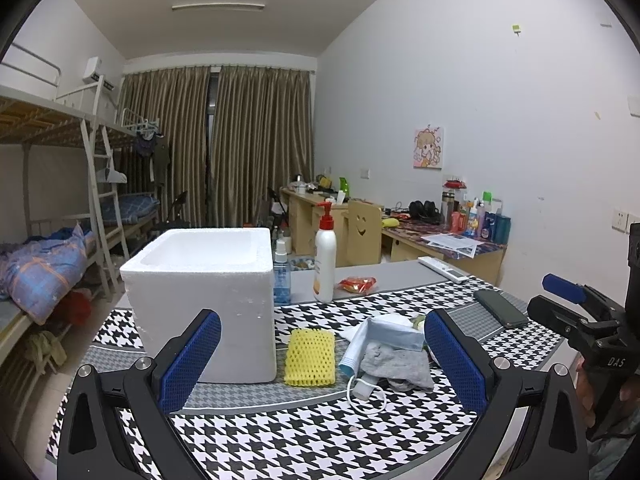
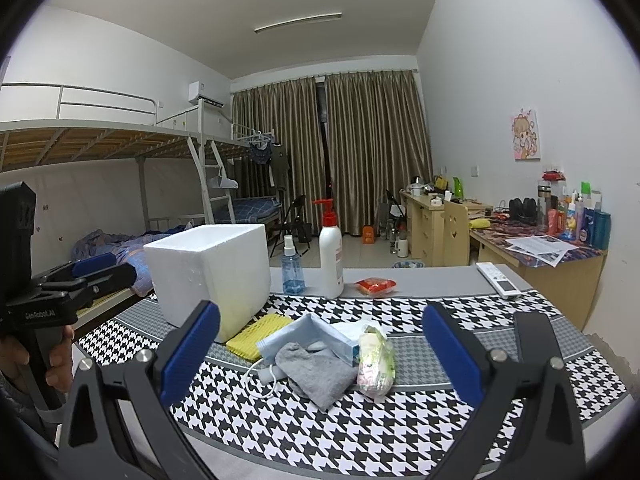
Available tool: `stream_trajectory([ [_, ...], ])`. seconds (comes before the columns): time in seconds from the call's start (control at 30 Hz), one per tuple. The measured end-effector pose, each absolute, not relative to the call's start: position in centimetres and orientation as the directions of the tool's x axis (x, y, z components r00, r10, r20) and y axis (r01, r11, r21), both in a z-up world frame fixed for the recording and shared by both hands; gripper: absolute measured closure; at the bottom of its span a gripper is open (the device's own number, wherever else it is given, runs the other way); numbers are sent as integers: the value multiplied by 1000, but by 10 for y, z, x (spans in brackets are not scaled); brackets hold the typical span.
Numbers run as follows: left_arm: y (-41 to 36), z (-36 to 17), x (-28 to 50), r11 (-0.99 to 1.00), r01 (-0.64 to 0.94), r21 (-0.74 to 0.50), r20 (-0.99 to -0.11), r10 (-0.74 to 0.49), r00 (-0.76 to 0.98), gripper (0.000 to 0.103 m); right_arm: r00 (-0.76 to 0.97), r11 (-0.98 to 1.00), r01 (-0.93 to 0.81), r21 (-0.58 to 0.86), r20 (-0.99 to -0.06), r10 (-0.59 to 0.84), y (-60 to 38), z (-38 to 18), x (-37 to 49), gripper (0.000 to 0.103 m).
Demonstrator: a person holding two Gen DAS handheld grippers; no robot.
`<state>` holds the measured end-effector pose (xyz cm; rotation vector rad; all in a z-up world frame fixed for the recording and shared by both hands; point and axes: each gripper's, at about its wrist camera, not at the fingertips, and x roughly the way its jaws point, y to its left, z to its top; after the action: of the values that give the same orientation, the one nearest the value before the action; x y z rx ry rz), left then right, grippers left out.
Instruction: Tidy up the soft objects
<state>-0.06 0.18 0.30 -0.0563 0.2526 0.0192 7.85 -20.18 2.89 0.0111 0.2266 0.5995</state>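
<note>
Houndstooth table [image 2: 360, 432] — grey cloth [image 2: 316, 372] (crumpled)

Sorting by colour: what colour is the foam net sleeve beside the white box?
Yellow; the foam net sleeve shows best in the left wrist view.

Lotion bottle [image 2: 331, 254], spray bottle [image 2: 293, 267], remote [image 2: 498, 280] on the table [image 2: 420, 280].

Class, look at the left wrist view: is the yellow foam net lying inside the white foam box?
No, the yellow foam net lies on the tablecloth beside the white foam box.
</note>
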Motion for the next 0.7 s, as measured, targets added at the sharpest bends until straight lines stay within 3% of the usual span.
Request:
stream_trajectory([
  [0.7,-6,6,7,999,-4,-40,-263,-6,965,1,812,837,-541,86,-207,546,-207,30,79,1],
])
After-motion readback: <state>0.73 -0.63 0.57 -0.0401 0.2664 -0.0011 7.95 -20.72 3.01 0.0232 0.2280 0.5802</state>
